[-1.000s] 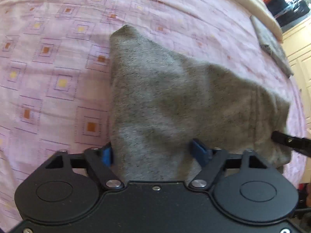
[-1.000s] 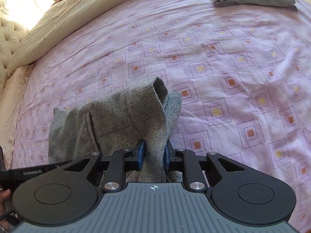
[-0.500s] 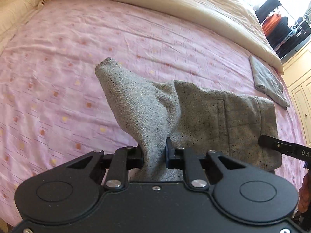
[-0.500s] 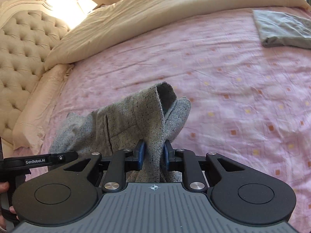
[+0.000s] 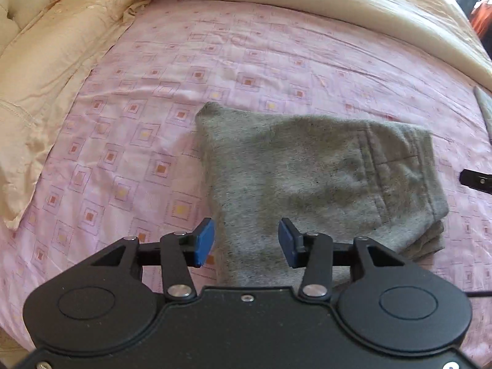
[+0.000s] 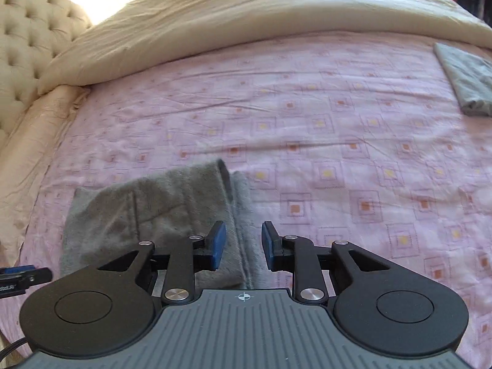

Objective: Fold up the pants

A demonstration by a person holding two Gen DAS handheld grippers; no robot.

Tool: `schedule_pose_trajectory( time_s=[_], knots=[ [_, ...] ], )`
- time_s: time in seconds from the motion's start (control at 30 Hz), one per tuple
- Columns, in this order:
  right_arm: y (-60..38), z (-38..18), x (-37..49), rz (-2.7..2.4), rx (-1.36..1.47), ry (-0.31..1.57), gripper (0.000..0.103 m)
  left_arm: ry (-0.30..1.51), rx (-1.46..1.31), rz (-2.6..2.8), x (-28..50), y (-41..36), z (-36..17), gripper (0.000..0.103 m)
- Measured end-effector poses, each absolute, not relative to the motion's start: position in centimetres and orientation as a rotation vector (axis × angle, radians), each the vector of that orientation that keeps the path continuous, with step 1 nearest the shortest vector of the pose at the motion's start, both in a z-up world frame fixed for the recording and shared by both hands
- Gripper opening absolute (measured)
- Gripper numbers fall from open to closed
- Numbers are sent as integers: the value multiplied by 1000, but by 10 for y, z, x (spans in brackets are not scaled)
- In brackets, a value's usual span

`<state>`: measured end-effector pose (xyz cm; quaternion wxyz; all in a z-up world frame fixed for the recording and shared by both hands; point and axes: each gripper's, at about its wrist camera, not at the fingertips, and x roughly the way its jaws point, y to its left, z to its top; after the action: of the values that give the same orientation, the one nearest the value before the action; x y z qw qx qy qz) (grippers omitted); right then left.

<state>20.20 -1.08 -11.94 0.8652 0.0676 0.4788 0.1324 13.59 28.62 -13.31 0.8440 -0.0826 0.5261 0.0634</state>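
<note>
- Pants (image 5: 323, 181) lay folded in a grey bundle on the pink sheet (image 5: 153, 107), at about 6 o'clock on the bed, near edge.
- Left gripper (image 5: 245, 243) was released, blue pads (image 5: 204, 241) spread wide, nothing between them; it hung over the near edge of the pants, at the bundle's 7 o'clock.
- Right gripper (image 6: 243, 247) was released too, pads (image 6: 218, 246) apart, poised above the pants' (image 6: 153, 212) right edge at its 5 o'clock. Cloth showed below the gap; touching or not, couldn't tell.
- Pocket seam and waistband faced up toward 3 o'clock in the left view.
- Tip of the right gripper (image 5: 476, 180) poked in at 3 o'clock of the left view, clear of the pants.
- Cream duvet (image 6: 261, 15) was bunched at 12 o'clock, pillow (image 5: 46, 61) at 10 o'clock.
- Folded grey cloth (image 6: 467, 77) sat at 2 o'clock, well apart from the pants.
</note>
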Motion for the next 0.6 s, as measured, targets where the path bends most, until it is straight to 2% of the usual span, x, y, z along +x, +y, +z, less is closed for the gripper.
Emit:
schedule_pose_trajectory(
  time_s=[0.17,0.27,0.37,0.47,0.6],
  knots=[
    [32,-125,192,402,7,1018,25,1141,-74,39,139,257,-154,59],
    [45,-153,191,364,-57,1136,25,1224,-38,17,134,248,-186,61],
    [42,-172,184,319,-82,1235,25,1214,-79,5,131,256,-187,61],
    [38,-156,180,308,-48,1210,25,1184,-129,-21,133,269,-165,58],
    [43,-117,189,317,-28,1016,25,1098,-145,-5,138,287,-137,58]
  ],
)
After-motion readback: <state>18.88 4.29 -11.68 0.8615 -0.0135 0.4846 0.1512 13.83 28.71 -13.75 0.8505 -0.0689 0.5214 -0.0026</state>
